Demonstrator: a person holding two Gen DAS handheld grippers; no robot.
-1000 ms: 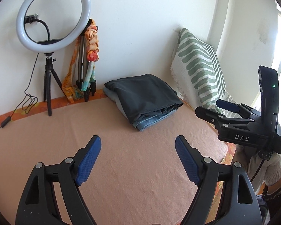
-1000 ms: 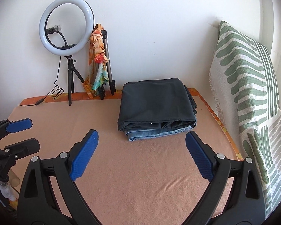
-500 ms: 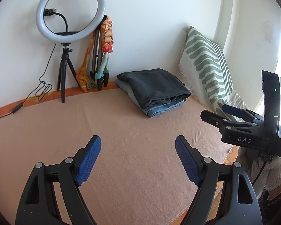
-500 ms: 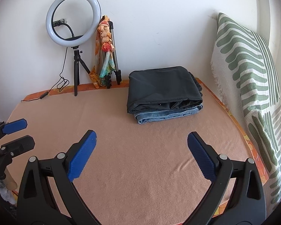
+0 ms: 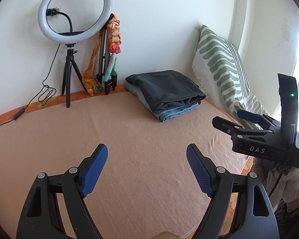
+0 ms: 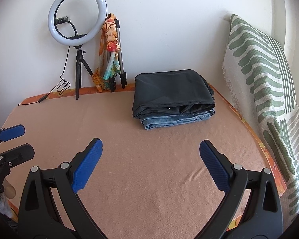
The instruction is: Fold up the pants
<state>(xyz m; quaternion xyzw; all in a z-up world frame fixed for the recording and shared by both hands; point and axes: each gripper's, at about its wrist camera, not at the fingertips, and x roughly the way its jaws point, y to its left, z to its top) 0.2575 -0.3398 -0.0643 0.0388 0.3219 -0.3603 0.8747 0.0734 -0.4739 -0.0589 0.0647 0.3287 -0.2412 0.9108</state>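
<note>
Two folded pairs of pants lie stacked at the far side of the peach blanket (image 6: 149,179): dark grey pants (image 6: 171,91) on top of blue jeans (image 6: 177,119). The left wrist view shows the same dark pants (image 5: 165,87) and jeans (image 5: 175,113). My left gripper (image 5: 147,151) stands open over bare blanket (image 5: 129,131), well short of the stack. My right gripper (image 6: 150,143) is open too, nothing between its blue pads. Each gripper shows in the other's view: the right gripper (image 5: 229,117) at the right edge, the left gripper (image 6: 24,139) at the left edge.
A ring light (image 6: 77,16) on a small tripod stands against the back wall, its cable (image 6: 61,83) trailing left. A second tripod with an orange scarf (image 6: 109,55) leans beside it. A green-striped cushion (image 6: 259,69) lines the right side. A gloved hand (image 5: 289,181) holds the right gripper.
Both grippers have drawn back and sunk a little, so the stack sits farther off in both views. Most of this happened early. Both jaws have kept their width.
</note>
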